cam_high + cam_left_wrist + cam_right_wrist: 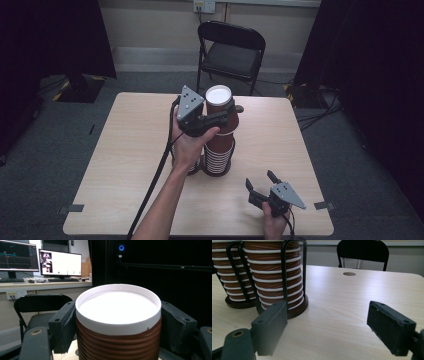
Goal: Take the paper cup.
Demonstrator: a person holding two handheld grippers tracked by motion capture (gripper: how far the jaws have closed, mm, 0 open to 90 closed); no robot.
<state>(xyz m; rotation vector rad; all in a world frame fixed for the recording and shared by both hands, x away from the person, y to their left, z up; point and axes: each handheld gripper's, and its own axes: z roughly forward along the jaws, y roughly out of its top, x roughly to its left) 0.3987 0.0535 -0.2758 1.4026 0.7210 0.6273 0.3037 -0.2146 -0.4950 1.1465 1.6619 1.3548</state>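
Nearest the person, the right gripper (pixel 266 186) rests low over the front right part of the table (pixel 125 150), jaws spread wide with nothing between them; in its own view only bare wood lies between the pads. It is well apart from the cups and gives no support to them.

Farther in, at mid-table, the left gripper (pixel 226 114) is clamped on a brown ribbed paper cup (pixel 220 112), white inside, at the top of the cup stack (pixel 218 150). The left gripper view shows a pad pressed against each side just under the white rim (pixel 117 315). The stack stands in a black wire holder (pixel 284 277) on a round base, and a second holder of cups (pixel 234 280) stands touching or just beside it.

The likely trouble is in lifting. Nested cups tend to stick, so a pull on the top one may drag several up with it, or tip the holder, since nothing steadies the base. Whether the cup is already free of the one below cannot be told. A hard squeeze so near the rim could also buckle the paper wall, and a slack one could let the cup slide out.

Beyond the table stands a black folding chair (pixel 231 50), clear of all this
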